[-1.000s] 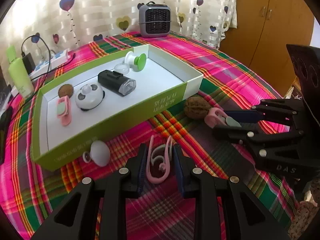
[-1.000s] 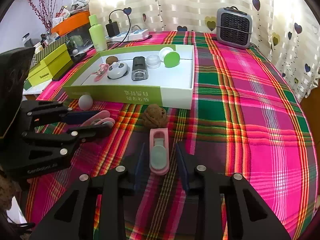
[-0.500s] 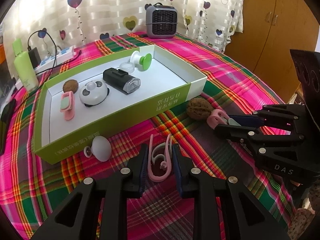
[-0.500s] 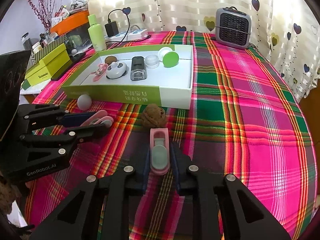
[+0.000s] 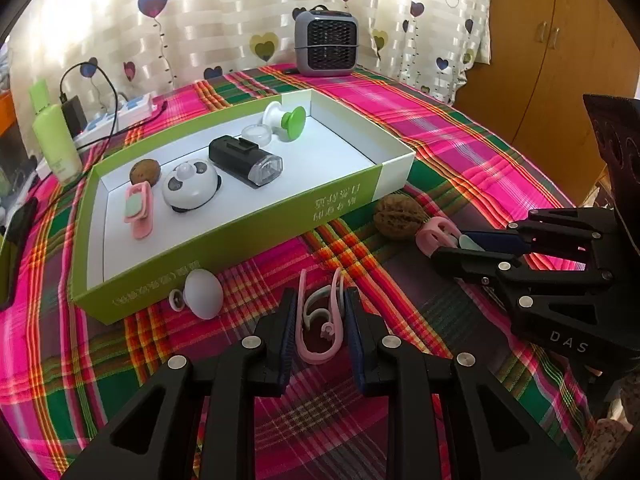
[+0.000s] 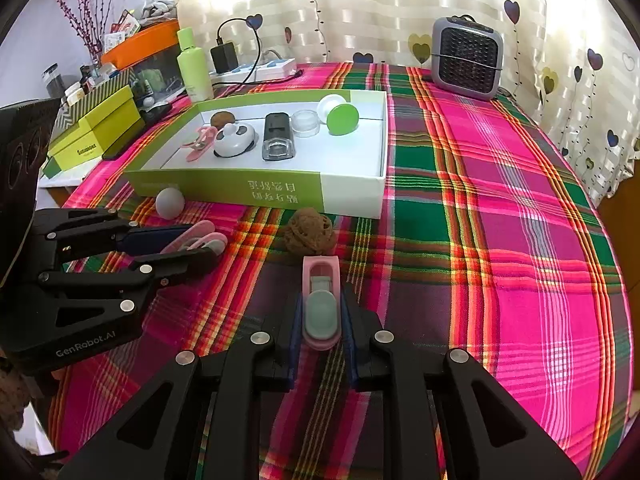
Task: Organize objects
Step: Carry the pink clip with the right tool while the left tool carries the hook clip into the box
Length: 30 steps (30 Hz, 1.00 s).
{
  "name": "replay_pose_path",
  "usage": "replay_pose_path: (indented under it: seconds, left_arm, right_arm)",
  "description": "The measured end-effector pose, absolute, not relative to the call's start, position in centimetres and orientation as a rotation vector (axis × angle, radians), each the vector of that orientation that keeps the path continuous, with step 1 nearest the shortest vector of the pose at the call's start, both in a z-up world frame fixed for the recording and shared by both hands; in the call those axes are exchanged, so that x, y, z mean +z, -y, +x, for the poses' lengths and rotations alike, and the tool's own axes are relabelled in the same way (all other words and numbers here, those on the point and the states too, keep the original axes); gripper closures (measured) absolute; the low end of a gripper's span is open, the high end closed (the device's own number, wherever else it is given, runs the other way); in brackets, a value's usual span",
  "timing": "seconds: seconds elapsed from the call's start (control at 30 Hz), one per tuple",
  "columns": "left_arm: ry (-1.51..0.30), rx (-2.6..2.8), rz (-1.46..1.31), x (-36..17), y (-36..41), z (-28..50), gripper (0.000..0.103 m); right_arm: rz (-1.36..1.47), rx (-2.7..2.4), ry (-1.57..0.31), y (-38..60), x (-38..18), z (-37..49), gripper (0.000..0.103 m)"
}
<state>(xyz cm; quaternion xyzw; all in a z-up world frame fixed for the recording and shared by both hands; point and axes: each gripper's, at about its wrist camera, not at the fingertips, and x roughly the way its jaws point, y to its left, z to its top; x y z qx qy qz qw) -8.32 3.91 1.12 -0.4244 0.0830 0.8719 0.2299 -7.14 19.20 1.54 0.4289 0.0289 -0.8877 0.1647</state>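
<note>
Both tongs are clenched on pink clips lying on the plaid tablecloth (image 6: 500, 208), in front of the green-and-white open cardboard box (image 5: 240, 232).

The left gripper (image 5: 320, 320) is clamped on the pink U-shaped plastic clip with a grey inner hook (image 5: 320, 320). The right gripper (image 6: 321, 316) is squeezed on the pink flat plastic clip with a pale green pad (image 6: 321, 304).

Step in hand is judged as lift and transfer into the box. Each clip should be raised straight up before being moved, so the cloth is not dragged. The brown wrinkled walnut (image 6: 309, 231), just ahead of the right clip, should be cleared. The box wall should be passed over, and the clips set on bare white floor beside the matching pink clip (image 5: 138, 210) already inside. The springy U-shape may slip; the grip should be kept firm.
</note>
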Motion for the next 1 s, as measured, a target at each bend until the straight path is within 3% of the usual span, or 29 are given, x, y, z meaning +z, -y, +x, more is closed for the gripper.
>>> replay_pose_path:
  seconds: [1.0]
  left_arm:
    - [-0.159, 2.499, -1.091, 4.2, -2.9, -7.2, 0.082]
  right_arm:
    - [1.125, -2.514, -0.055, -17.8, 4.3, -7.0, 0.085]
